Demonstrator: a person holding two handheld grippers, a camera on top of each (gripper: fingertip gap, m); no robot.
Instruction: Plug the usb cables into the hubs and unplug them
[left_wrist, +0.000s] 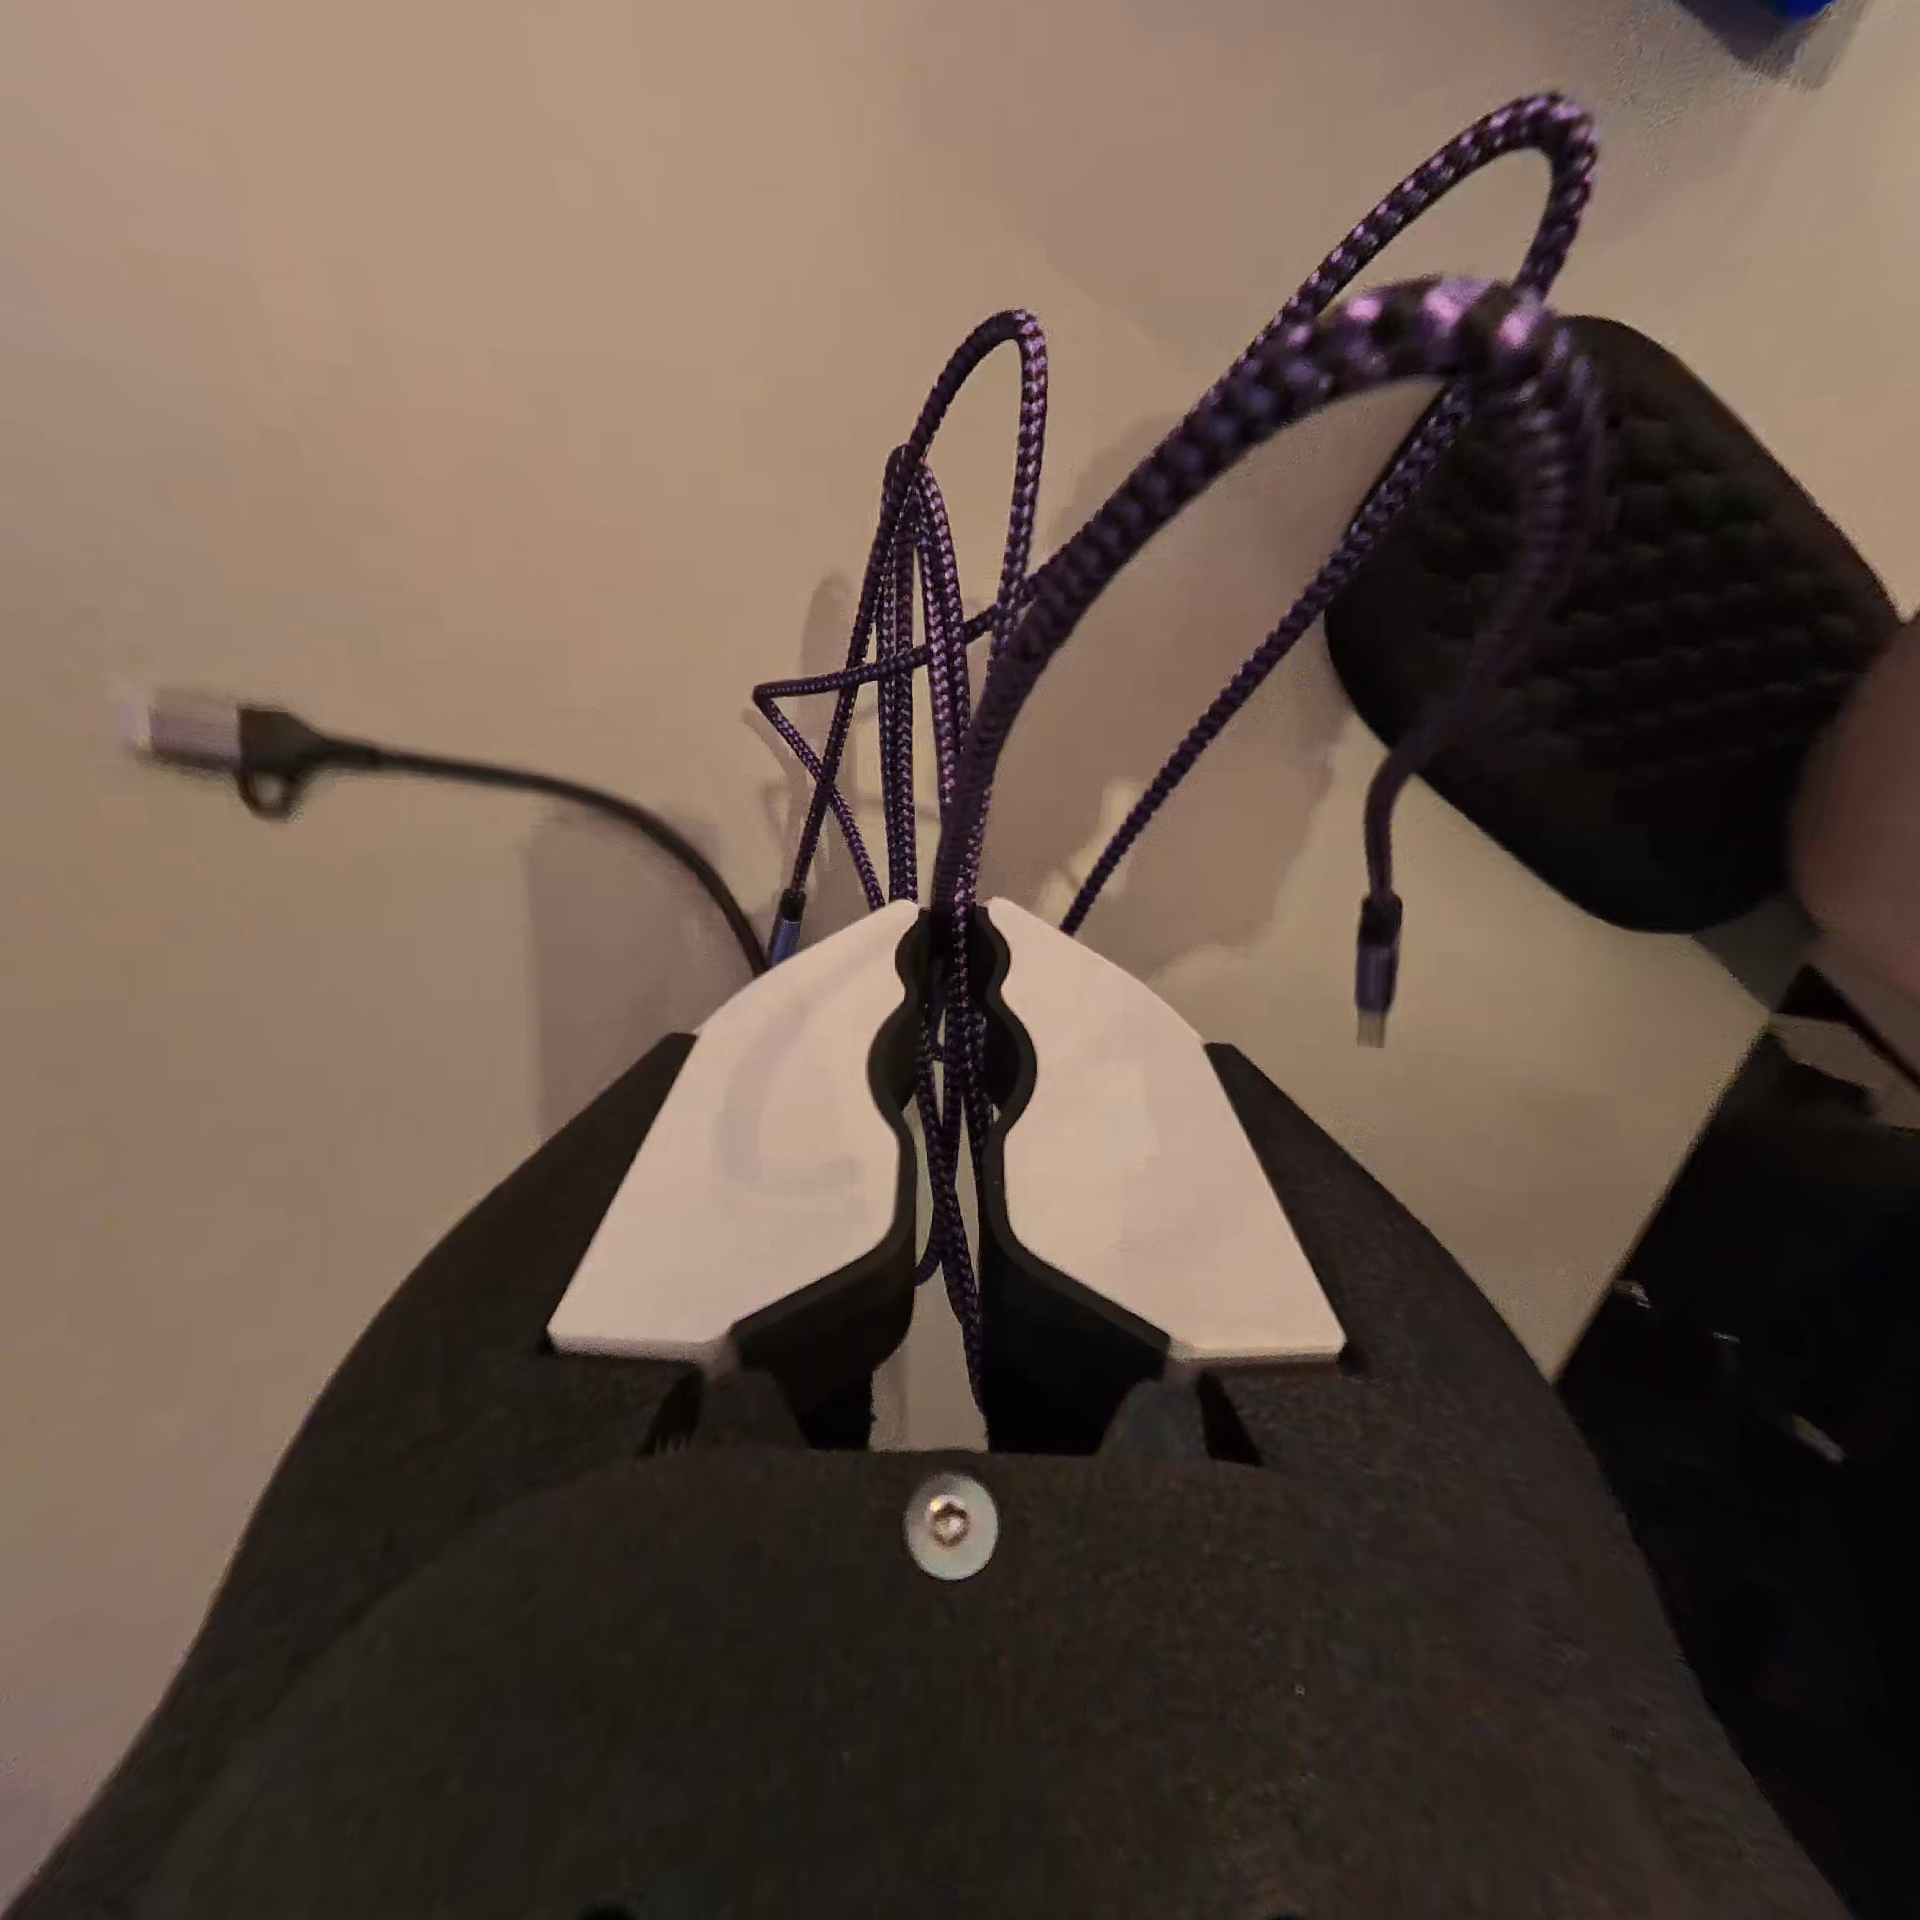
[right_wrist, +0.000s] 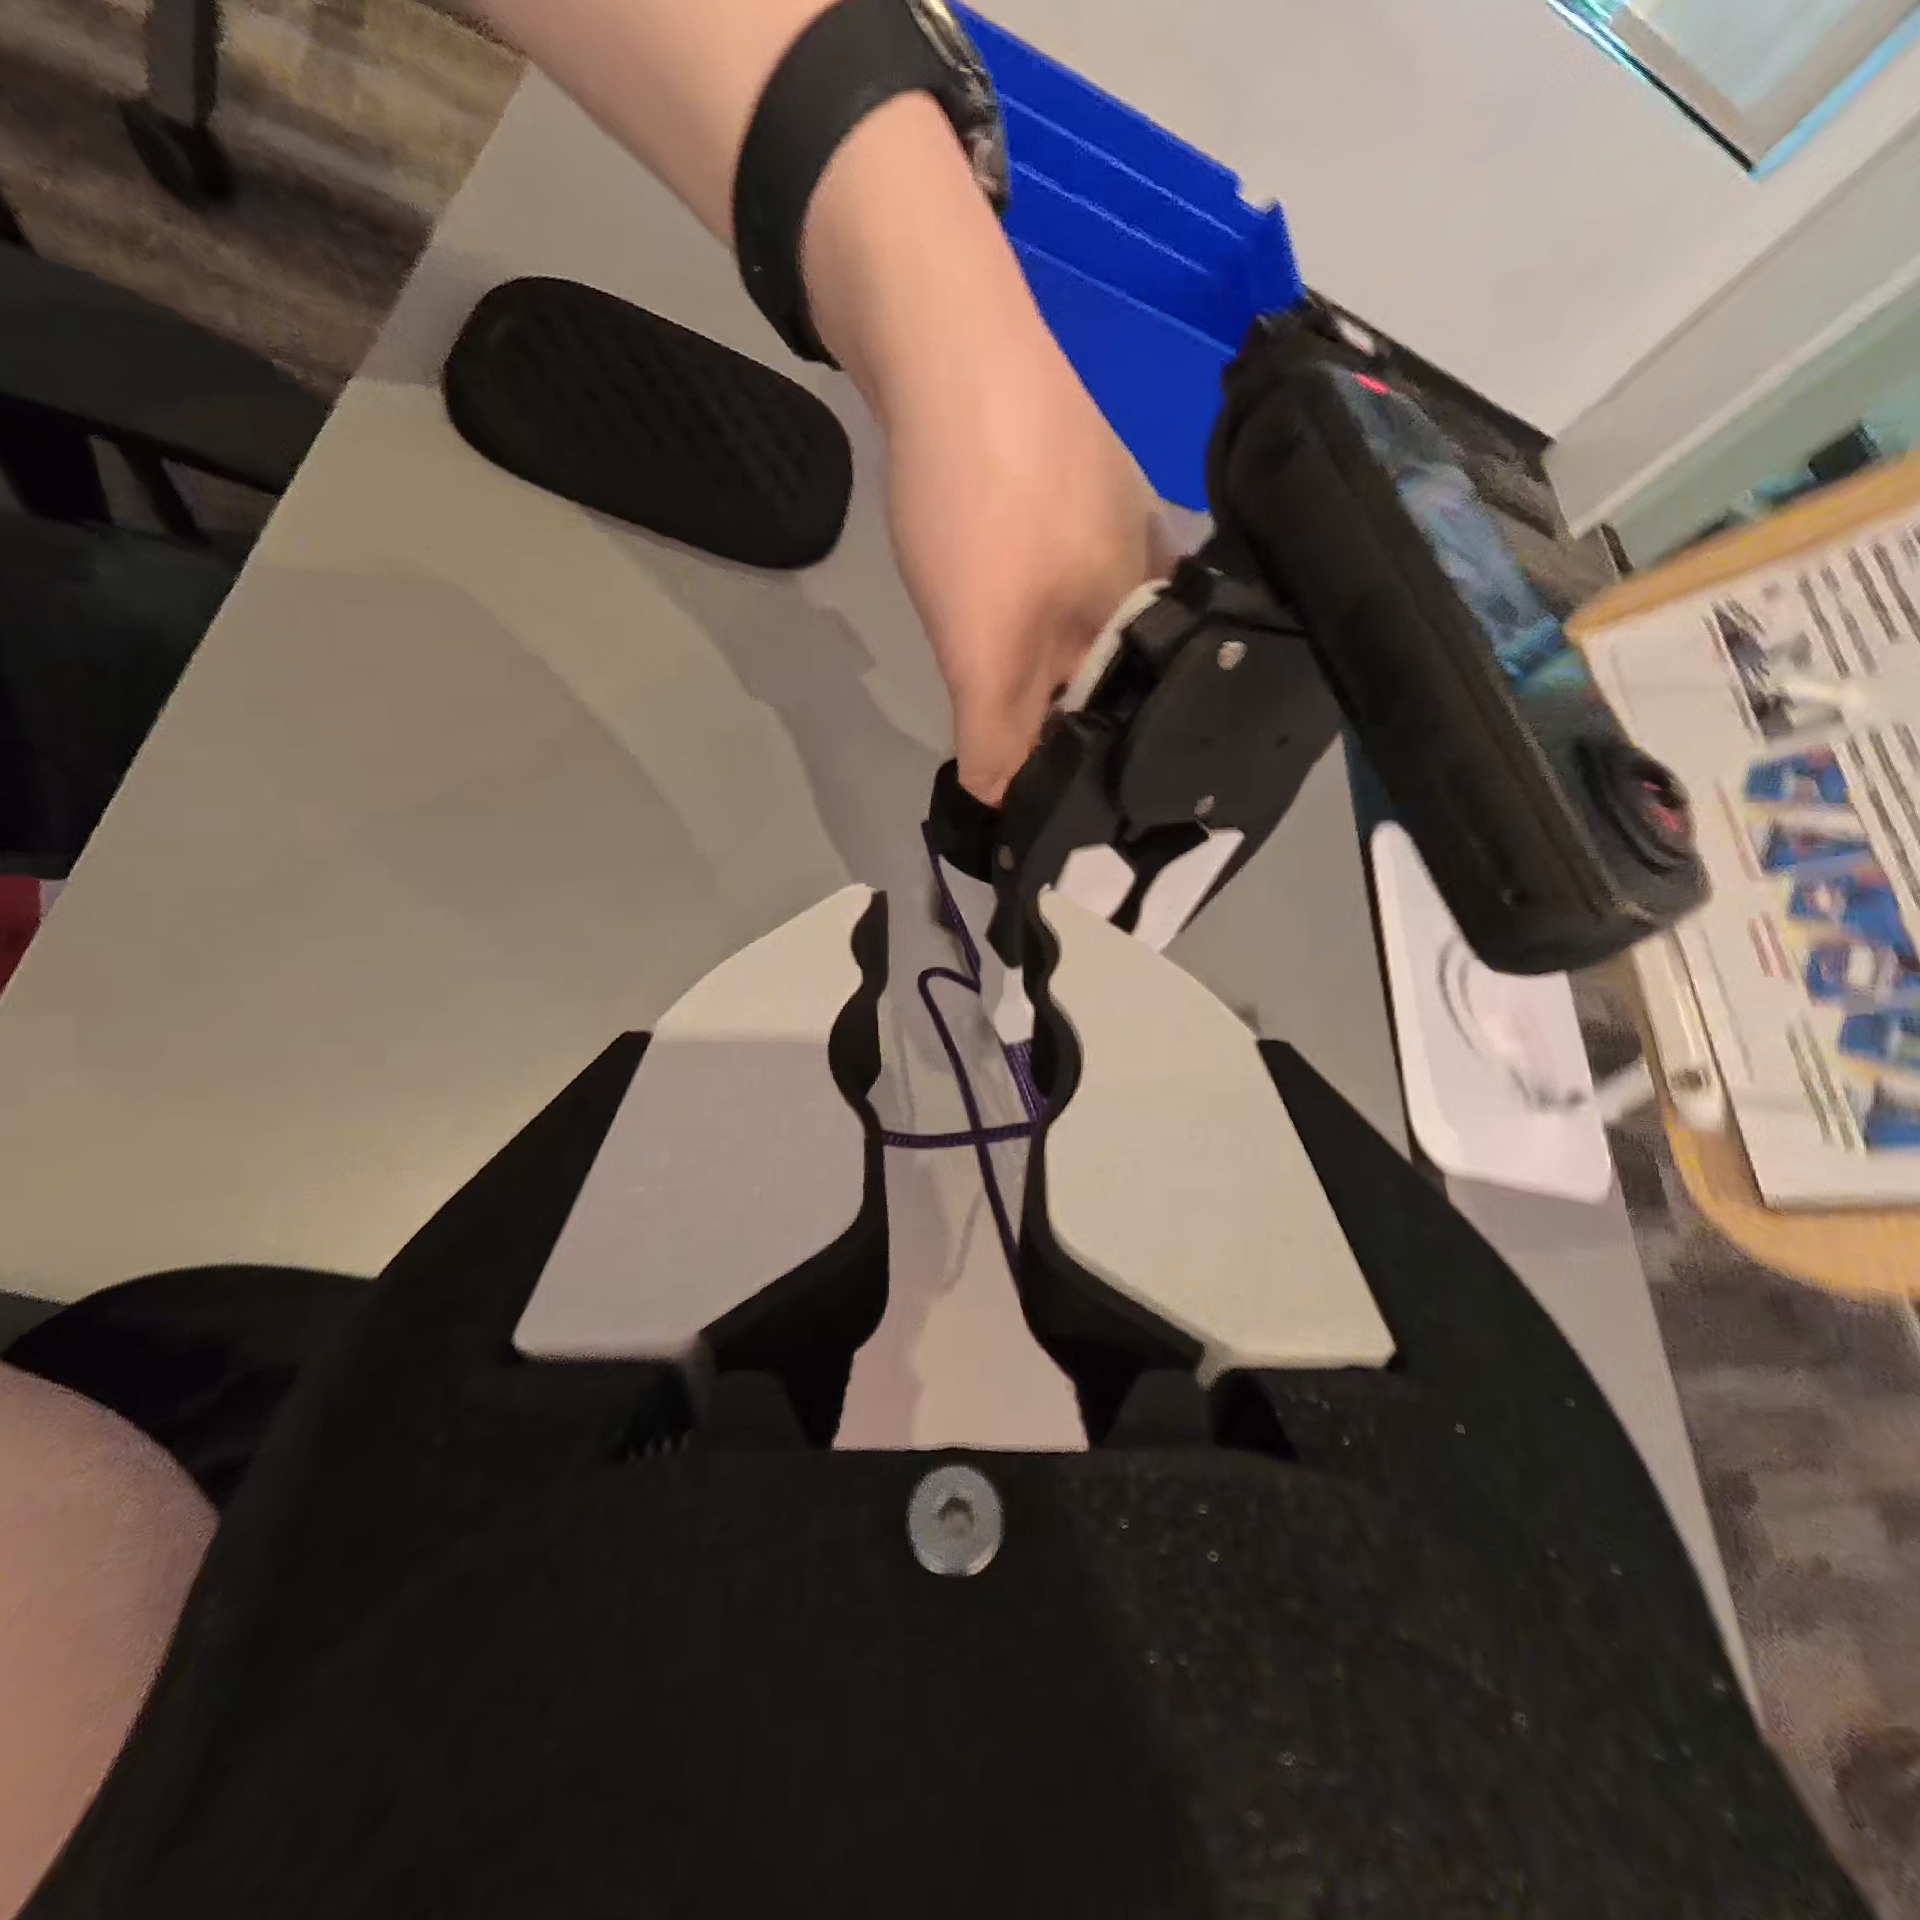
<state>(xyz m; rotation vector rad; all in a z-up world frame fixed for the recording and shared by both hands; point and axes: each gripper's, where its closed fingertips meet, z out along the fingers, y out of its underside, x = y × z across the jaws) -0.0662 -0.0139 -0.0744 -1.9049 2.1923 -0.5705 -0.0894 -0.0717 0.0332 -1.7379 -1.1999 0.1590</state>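
Observation:
My left gripper (left_wrist: 951, 920) is shut on a bunched purple braided usb cable (left_wrist: 1455, 317), held above the white table (left_wrist: 364, 364). The cable loops up past the fingertips. One metal plug (left_wrist: 1377, 966) hangs free at the right, and another plug (left_wrist: 787, 925) shows just left of the fingertips. In the right wrist view, my right gripper (right_wrist: 958, 909) is open and empty above the table. Purple cable (right_wrist: 971, 1138) shows through its gap, below the left gripper (right_wrist: 1143, 883), which a hand (right_wrist: 997, 540) holds. No hub is in view.
A black cable with a grey usb plug (left_wrist: 197, 727) lies on the table at the left. A black wrist rest (right_wrist: 644, 426) lies near the table edge. A blue bin (right_wrist: 1122, 239) stands behind the hand. A white tray (right_wrist: 1496, 1039) and printed sheets (right_wrist: 1818, 883) are at the right. Across from one pair of fingers to the other is roughly 12 cm.

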